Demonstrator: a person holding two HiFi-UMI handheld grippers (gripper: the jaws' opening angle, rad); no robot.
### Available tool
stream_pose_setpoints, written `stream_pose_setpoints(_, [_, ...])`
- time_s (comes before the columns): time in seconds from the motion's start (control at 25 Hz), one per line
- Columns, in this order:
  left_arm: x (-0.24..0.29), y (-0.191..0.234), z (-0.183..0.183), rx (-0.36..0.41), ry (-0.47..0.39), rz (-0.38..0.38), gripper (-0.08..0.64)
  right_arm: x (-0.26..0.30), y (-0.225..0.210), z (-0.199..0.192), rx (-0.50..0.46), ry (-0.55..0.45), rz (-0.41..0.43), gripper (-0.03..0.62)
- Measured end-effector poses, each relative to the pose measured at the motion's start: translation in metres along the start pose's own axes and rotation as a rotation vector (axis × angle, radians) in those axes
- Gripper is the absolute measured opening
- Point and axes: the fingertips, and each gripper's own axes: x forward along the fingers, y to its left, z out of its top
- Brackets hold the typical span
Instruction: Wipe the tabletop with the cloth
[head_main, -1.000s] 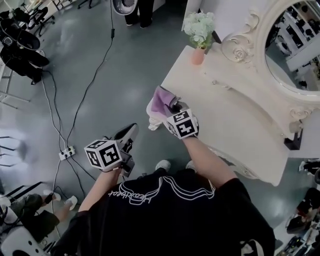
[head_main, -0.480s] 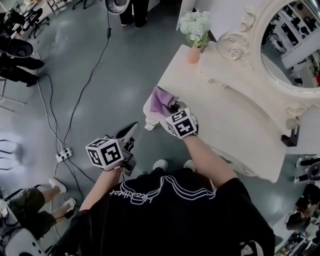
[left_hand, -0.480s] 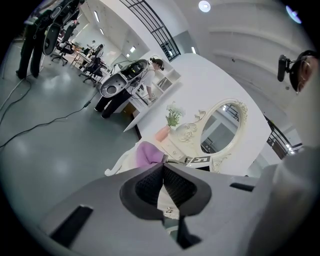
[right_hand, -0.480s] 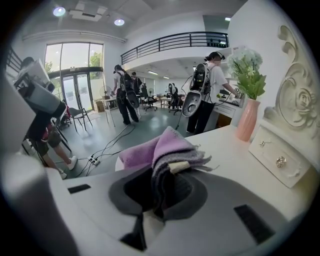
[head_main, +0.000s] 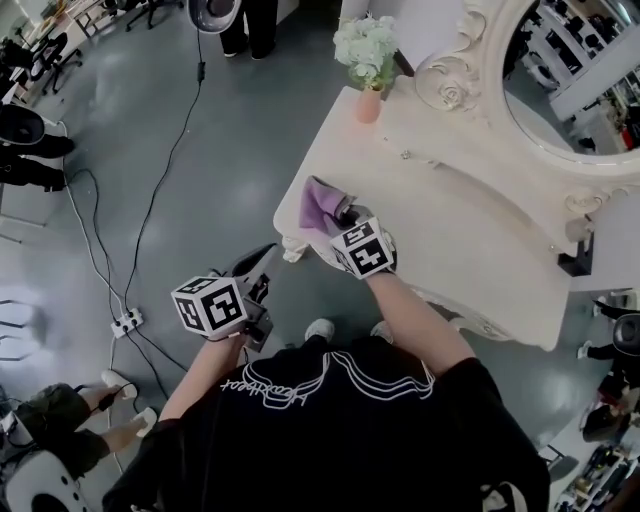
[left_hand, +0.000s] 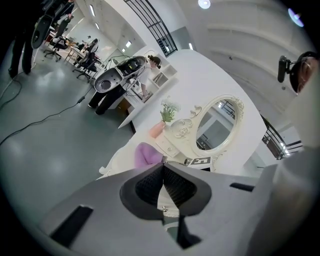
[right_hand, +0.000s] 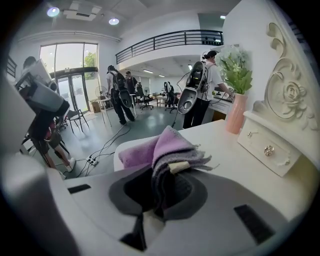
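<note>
Cream tabletop fills the right of the head view. Since a second ago the purple cloth has slid from overhanging the table's left corner to lying inside its edge, so a wiping stroke looks under way. The right gripper is clamped on the cloth. The left gripper, jaws together and empty, hangs over the floor. At upper centre, a pink vase holds pale flowers.

tabletop bare ahead; vase at far corner, drawer ledge along back
</note>
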Motion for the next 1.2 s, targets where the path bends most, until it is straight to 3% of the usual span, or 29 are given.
stream_pose_setpoints(0.56, [0.03, -0.019, -0.014, 0.058, 0.09, -0.046, 0.005, -0.036, -0.024, -0.029, 0.043, -0.017, -0.076, 0.051])
stream_pose_setpoints(1.2, [0.062, -0.064, -0.037, 0.112, 0.193, -0.151, 0.005, -0.084, -0.053, -0.079, 0.111, 0.013, -0.169, 0.051])
